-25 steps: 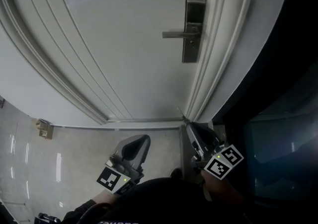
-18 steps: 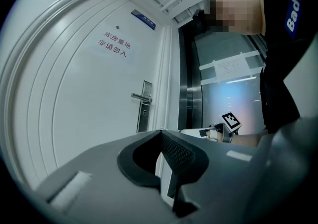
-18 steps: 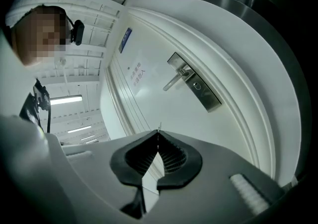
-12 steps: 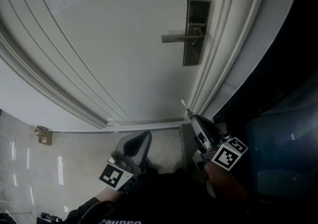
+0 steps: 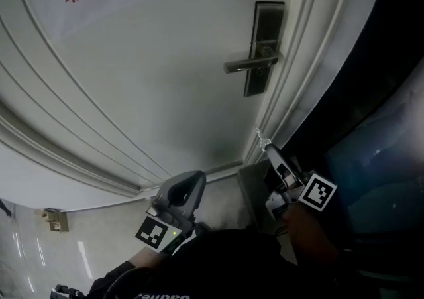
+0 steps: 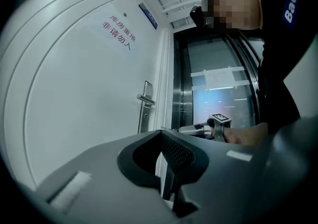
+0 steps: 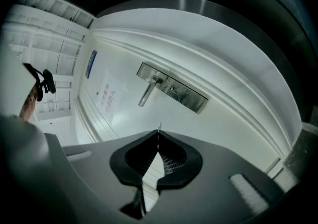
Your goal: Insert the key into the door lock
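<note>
Both key (image 7: pixel 159 127) and keyhole (image 7: pixel 173 89) share right gripper view.

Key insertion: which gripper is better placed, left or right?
Right. The right gripper is shut on the key, which points toward the lock plate; the left gripper is shut, empty and farther off.

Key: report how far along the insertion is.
Done: the key is clamped in the right gripper, its tip poking out. In hand: that gripper aims at the lock plate, clearly apart from it. Left to do: reach the keyhole and push the key in. The left gripper is shut and empty, facing the door.
</note>
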The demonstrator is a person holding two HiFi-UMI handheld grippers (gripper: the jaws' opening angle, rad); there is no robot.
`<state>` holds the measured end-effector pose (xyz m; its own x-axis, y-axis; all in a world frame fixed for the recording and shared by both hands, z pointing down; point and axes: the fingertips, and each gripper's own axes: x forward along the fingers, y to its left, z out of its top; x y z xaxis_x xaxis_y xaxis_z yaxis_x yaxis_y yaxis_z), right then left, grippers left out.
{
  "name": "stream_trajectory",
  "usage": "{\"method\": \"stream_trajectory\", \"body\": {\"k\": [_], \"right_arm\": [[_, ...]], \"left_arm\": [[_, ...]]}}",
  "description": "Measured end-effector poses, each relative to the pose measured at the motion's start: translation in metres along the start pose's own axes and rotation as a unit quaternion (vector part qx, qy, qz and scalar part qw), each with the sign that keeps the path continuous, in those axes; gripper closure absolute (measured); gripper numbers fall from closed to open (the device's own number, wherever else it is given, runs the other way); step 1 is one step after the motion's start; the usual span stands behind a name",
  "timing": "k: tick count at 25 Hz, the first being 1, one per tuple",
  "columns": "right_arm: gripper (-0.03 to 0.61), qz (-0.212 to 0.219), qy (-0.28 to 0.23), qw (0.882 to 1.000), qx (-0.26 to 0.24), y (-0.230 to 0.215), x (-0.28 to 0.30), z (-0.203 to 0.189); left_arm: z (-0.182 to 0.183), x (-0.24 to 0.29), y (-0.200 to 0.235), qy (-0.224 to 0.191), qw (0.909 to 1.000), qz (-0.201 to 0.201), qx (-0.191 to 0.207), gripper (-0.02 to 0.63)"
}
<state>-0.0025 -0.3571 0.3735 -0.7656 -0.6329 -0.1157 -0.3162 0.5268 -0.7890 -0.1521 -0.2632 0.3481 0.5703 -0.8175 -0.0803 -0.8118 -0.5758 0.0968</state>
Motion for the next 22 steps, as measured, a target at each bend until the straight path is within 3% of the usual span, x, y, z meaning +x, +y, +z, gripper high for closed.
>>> {"method": "stream_trajectory", "body": {"k": [10,17,22], "right_arm": [[0.571,0.013,-0.032,0.994,0.108,-0.02,0.036,0.047],[0.571,0.023,-0.047,0.989,0.138,-0.043,0.055,0.083],[0.571,0.03,-0.051,0.987,0.148,-0.05,0.072,0.101]], "left_arm": [[-0.003,0.026,0.023,0.003,1.0,0.003,-0.002,0.597],[0.008,0.06,0.032,0.002,0.9989,0.021,0.042,0.597],[0.001,0.072,0.032,0.005,0.9987,0.026,0.043,0.597]]}}
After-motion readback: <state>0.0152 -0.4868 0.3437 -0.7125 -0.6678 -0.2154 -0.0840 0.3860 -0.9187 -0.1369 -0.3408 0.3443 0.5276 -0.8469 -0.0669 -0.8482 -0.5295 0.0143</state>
